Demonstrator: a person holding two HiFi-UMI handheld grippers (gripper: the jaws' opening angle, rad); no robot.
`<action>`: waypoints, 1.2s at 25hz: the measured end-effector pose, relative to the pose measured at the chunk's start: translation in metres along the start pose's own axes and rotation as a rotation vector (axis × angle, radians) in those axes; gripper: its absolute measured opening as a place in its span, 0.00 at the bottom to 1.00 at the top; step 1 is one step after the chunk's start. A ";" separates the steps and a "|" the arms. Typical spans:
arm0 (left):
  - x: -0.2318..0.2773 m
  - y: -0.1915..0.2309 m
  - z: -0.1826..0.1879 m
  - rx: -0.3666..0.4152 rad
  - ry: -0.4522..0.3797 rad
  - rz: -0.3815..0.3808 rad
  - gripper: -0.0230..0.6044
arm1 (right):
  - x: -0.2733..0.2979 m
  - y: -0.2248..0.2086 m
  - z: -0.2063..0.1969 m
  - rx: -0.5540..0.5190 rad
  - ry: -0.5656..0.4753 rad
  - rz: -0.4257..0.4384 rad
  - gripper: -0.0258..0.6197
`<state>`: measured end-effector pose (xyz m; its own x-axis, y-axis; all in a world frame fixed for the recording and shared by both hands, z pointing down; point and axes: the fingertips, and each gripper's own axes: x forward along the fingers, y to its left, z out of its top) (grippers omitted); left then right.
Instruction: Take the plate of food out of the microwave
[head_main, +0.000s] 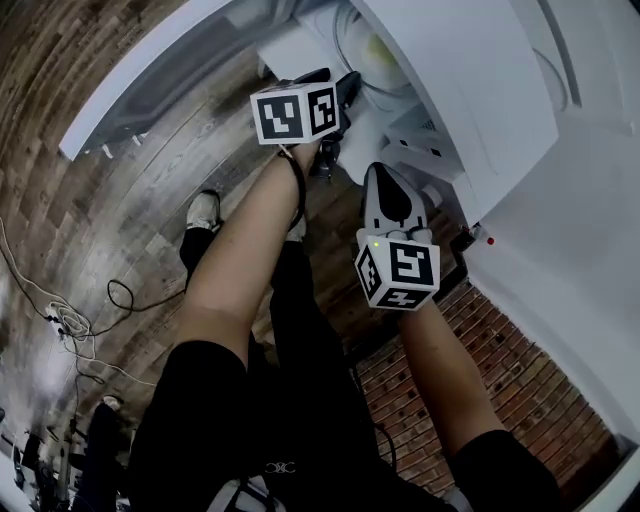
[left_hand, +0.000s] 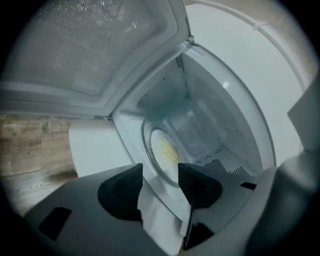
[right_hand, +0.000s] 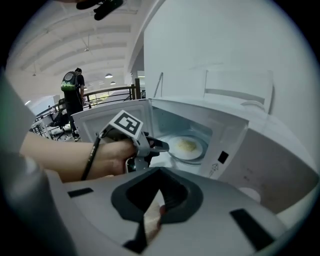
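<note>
The white microwave (head_main: 470, 80) stands with its door (head_main: 150, 70) swung wide open. Inside, on the glass turntable, a white plate with yellow food (left_hand: 165, 150) lies flat; the right gripper view shows the plate (right_hand: 187, 146) too. My left gripper (left_hand: 160, 182) is at the mouth of the oven, open, with its black pads (left_hand: 200, 185) apart and nothing between them; the plate lies just beyond. In the head view, my left gripper (head_main: 340, 95) points into the cavity. My right gripper (head_main: 385, 180) hangs back in front of the microwave's right side, jaws together and empty (right_hand: 159, 195).
The open door (left_hand: 90, 45) fills the space left of the cavity. Below are a wood-plank floor with loose cables (head_main: 70, 320) and a brick wall face (head_main: 430, 390). A person (right_hand: 74, 90) stands far off by a railing.
</note>
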<state>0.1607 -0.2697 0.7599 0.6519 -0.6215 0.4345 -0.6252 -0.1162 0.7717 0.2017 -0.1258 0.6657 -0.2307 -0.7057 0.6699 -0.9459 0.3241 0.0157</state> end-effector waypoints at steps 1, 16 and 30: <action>0.005 0.001 -0.003 -0.005 0.008 0.010 0.36 | 0.000 0.001 -0.001 -0.004 0.001 0.005 0.05; 0.053 0.024 -0.016 -0.168 0.099 0.111 0.52 | -0.002 -0.007 -0.010 0.027 0.030 0.015 0.05; 0.008 0.012 -0.029 -0.446 0.077 -0.176 0.07 | 0.014 0.012 -0.022 0.038 0.062 0.031 0.05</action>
<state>0.1704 -0.2536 0.7858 0.7716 -0.5613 0.2993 -0.2685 0.1391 0.9532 0.1922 -0.1185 0.6916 -0.2466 -0.6550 0.7142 -0.9468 0.3202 -0.0333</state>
